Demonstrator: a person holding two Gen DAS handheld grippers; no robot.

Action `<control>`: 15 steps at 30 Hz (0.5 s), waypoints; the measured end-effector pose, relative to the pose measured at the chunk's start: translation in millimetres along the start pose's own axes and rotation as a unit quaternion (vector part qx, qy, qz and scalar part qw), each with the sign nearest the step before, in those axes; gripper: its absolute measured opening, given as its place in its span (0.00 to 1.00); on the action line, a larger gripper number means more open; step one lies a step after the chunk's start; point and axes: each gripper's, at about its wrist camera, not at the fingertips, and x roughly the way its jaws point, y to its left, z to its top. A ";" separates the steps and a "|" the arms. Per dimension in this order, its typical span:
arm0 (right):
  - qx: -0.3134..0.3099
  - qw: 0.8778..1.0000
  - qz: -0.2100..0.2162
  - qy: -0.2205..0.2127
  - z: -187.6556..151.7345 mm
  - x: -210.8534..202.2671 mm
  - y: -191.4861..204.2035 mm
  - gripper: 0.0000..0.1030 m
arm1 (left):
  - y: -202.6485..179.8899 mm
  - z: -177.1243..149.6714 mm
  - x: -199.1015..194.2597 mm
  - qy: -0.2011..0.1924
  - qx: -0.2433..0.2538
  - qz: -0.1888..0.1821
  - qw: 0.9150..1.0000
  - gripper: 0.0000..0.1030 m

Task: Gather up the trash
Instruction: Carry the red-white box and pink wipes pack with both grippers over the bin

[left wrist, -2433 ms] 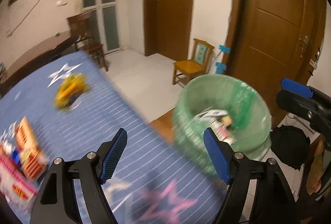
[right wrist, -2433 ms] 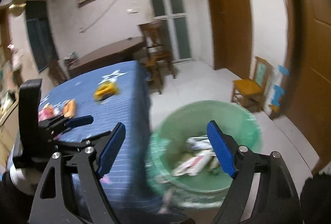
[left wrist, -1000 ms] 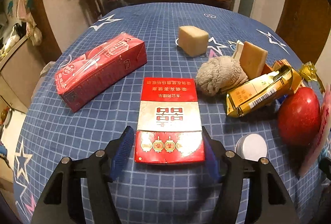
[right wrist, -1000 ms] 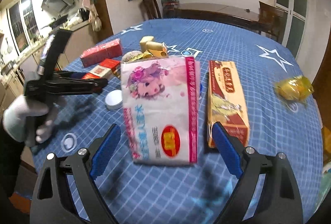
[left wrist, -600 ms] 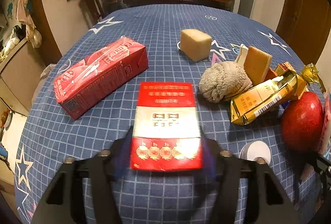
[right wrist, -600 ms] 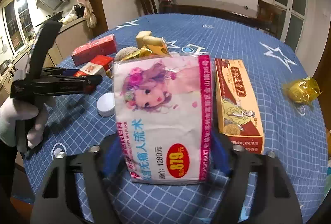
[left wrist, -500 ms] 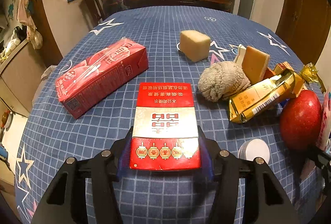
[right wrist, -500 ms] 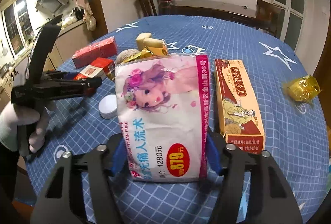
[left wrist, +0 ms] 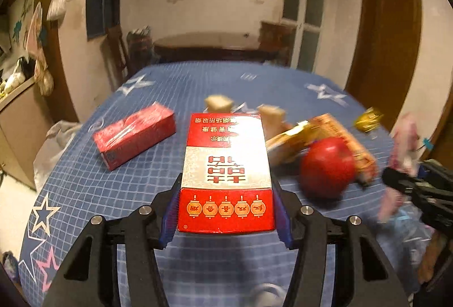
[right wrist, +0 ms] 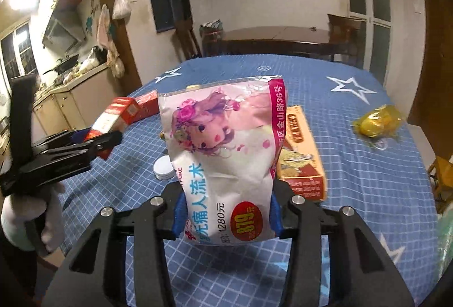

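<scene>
L tool (left wrist: 226,215) clenched on red box (left wrist: 226,165), lifted above table (left wrist: 85,188). R tool (right wrist: 225,215) clenched on pink pack (right wrist: 223,148), also off table, w/ apple (left wrist: 327,168) nearby.

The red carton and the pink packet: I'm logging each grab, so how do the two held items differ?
The red carton is a rigid box with flat faces and sharp edges; the pink packet is a soft pouch, pinched in where it is gripped. The carton is red and white with lantern marks; the packet shows a cartoon girl. The left gripper holds the carton, the right gripper the packet. Both are clamped at one end, clear of the table.
</scene>
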 end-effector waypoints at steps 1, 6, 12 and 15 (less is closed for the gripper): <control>0.002 1.000 -0.003 -0.002 -0.1 -3.5 -1.1 0.42 | -7.8 -0.2 -10.1 -0.011 0.002 -0.008 1.000 0.55; 0.016 0.999 -0.024 -0.014 -1.8 -23.2 -10.4 0.42 | -46.7 -2.8 -44.5 -0.046 0.017 -0.037 0.998 0.55; 0.031 0.998 -0.052 -0.026 -2.1 -48.9 -26.4 0.42 | -94.3 -4.2 -62.7 -0.069 0.046 -0.064 0.994 0.55; 0.038 0.996 -0.067 -0.034 -3.2 -63.3 -37.5 0.42 | -122.0 -4.0 -68.7 -0.078 0.056 -0.085 0.992 0.55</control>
